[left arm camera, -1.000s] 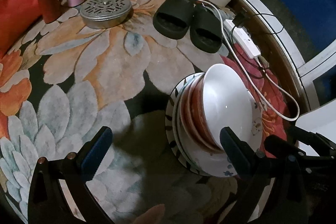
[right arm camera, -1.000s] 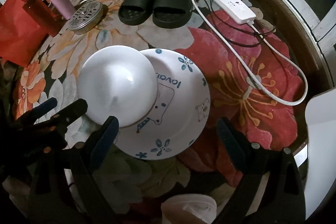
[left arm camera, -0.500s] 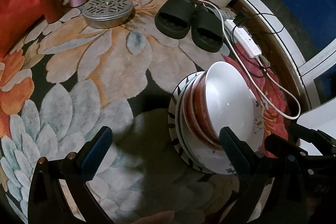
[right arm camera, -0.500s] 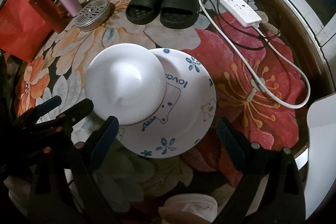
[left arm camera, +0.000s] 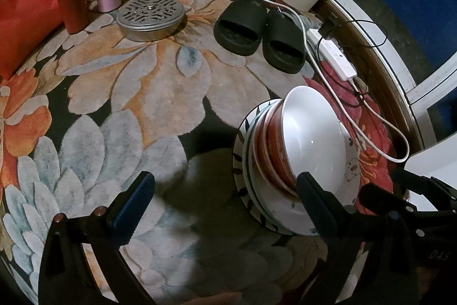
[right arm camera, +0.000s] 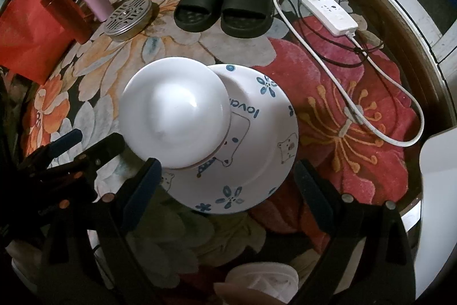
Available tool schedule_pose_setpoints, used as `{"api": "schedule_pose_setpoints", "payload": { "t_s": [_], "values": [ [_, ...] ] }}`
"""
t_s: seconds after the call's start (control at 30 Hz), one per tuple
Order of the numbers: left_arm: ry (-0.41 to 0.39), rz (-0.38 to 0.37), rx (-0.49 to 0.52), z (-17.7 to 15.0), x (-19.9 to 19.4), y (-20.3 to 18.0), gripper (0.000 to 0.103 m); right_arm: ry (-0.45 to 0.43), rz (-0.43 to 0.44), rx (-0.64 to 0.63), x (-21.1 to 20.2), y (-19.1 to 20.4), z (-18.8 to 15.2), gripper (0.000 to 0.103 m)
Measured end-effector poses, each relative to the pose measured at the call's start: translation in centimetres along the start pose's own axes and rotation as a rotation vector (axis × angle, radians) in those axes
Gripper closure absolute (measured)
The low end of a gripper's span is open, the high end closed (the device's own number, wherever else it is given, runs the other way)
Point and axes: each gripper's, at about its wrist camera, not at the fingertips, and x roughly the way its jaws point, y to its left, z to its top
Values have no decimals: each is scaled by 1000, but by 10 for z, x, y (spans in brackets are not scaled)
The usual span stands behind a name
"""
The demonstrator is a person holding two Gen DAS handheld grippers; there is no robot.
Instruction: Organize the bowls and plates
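While you hold both tools over the flower-patterned rug (left arm camera: 142,93), little has altered in the last second. The stack has not shifted on the floor, and each camera has only drifted a touch, so the piling looks finished rather than under way.

Starting on the left, your left gripper (left arm camera: 224,190) hangs with its jaws spread wide and nothing between them. Its right finger (left arm camera: 314,199) stands in front of the stack's near edge, though I can't tell whether it touches.

In the middle, the glossy white ceramic bowl (left arm camera: 311,133) tops the pile. The left camera alone shows what lies under it: two reddish-brown bowls (left arm camera: 271,150) nested beneath it and a white plate with black rim marks (left arm camera: 238,167) at the bottom.

The right camera looks down from above and hides those layers. Instead it shows the white plate printed with bears and blue flowers (right arm camera: 257,162), with the bowl sitting off-centre towards its left.

On the right, your right gripper (right arm camera: 228,176) is also wide apart and empty, hovering over the plate's near rim.
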Motion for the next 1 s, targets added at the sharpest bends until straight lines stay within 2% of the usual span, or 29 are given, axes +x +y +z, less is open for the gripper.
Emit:
{"api": "schedule_pose_setpoints", "payload": {
  "t_s": [1.0],
  "values": [
    [4, -15, -2, -3, 0, 0, 4, 4, 5, -7, 1, 4, -1, 9]
  ]
}}
